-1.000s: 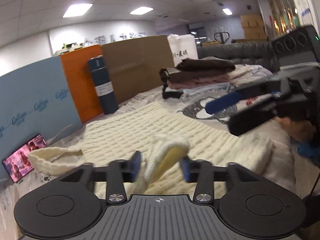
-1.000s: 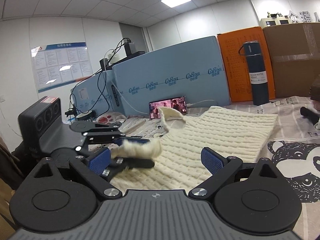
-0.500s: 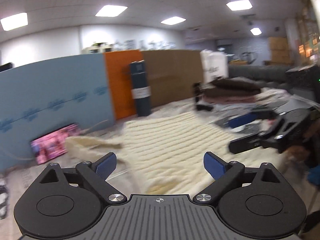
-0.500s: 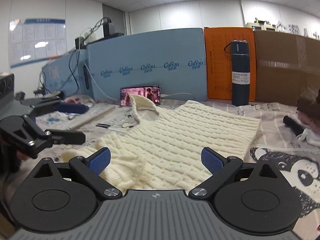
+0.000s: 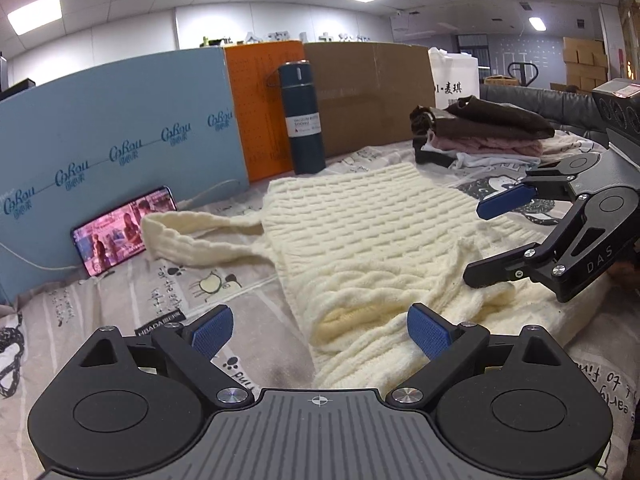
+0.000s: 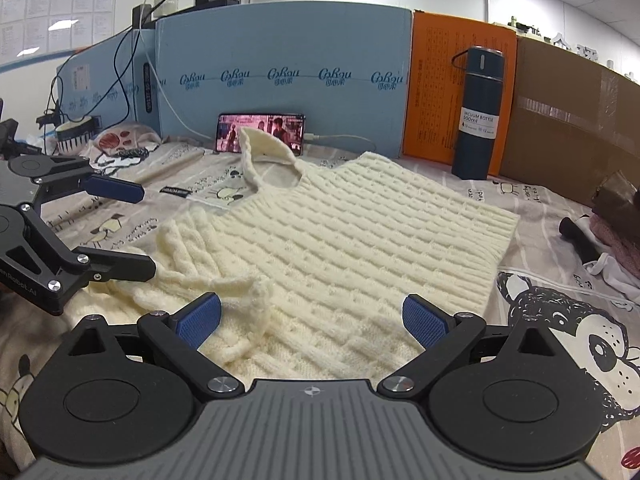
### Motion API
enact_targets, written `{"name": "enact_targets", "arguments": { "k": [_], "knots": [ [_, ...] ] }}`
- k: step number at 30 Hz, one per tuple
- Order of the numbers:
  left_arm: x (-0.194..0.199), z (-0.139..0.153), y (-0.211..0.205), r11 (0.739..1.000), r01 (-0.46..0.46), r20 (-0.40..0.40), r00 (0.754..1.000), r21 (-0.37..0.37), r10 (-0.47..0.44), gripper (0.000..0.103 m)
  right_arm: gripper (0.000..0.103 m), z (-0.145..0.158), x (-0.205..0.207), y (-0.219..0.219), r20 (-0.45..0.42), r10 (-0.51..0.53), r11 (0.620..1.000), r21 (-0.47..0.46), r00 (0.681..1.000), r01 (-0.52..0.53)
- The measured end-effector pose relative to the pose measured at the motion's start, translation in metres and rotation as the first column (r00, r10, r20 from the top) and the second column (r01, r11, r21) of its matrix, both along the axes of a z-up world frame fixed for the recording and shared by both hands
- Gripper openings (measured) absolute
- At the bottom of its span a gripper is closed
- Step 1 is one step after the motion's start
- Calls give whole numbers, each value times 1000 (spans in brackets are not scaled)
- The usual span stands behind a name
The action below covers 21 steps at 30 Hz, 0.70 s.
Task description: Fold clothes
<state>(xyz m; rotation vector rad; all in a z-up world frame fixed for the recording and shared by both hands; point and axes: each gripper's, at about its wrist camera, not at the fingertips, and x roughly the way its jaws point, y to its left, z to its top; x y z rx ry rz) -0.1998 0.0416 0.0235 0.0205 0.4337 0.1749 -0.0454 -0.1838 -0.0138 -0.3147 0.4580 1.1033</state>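
Note:
A cream cable-knit sweater (image 5: 360, 232) lies spread on the printed bedsheet, with its body flat and a sleeve folded in over the near edge (image 6: 200, 256). Its collar (image 6: 264, 152) stands up by the phone. My left gripper (image 5: 320, 330) is open just above the sweater's near left corner, nothing between its blue pads. My right gripper (image 6: 312, 320) is open too, low over the sweater's near edge. Each gripper shows in the other's view: the right gripper (image 5: 496, 240) and the left gripper (image 6: 120, 232), both with jaws apart.
A phone (image 5: 120, 232) playing video leans on the blue board (image 6: 280, 80). A dark blue vacuum bottle (image 6: 476, 112) stands by orange and cardboard panels. A stack of folded clothes (image 5: 480, 132) sits at the far right. A cable (image 6: 344, 142) runs from the phone.
My left gripper let go of the cream sleeve end and opened wide. The sleeve now lies folded on the sweater. Both grippers have dropped lower toward the near edge.

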Motion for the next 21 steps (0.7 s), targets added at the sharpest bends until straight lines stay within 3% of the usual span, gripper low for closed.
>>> {"name": "enact_targets", "arguments": {
  "k": [2, 6, 10, 13, 14, 16, 19, 20, 21],
  "knots": [
    [5, 8, 14, 998, -41, 32, 999, -56, 43, 96, 98, 5, 1, -2, -5, 12, 1000, 16, 1000, -12],
    [16, 25, 42, 978, -117, 88, 987, -171, 134, 96, 98, 30, 12, -14, -45, 41, 988, 147, 998, -34],
    [27, 42, 71, 940, -183, 133, 964, -287, 228, 96, 99, 59, 26, -13, -55, 59, 957, 286, 997, -40],
    [35, 54, 92, 900, -225, 159, 940, -373, 301, 96, 99, 72, 38, 4, -27, 34, 942, 335, 999, -23],
    [41, 55, 103, 865, -244, 155, 928, -439, 340, 96, 99, 76, 44, 11, -37, 30, 936, 350, 999, -15],
    [59, 45, 126, 756, -293, 102, 898, -586, 427, 96, 99, 81, 56, 24, -60, 23, 925, 379, 998, 1],
    [89, 23, 146, 602, -373, -17, 859, -706, 512, 96, 99, 81, 77, 43, -106, 14, 917, 399, 994, 30],
    [98, 16, 148, 580, -392, -43, 851, -714, 523, 96, 99, 77, 83, 46, -124, 9, 916, 400, 992, 42],
    [106, 9, 149, 578, -408, -58, 848, -706, 527, 96, 99, 72, 90, 49, -150, 1, 915, 399, 989, 60]
  ]
}}
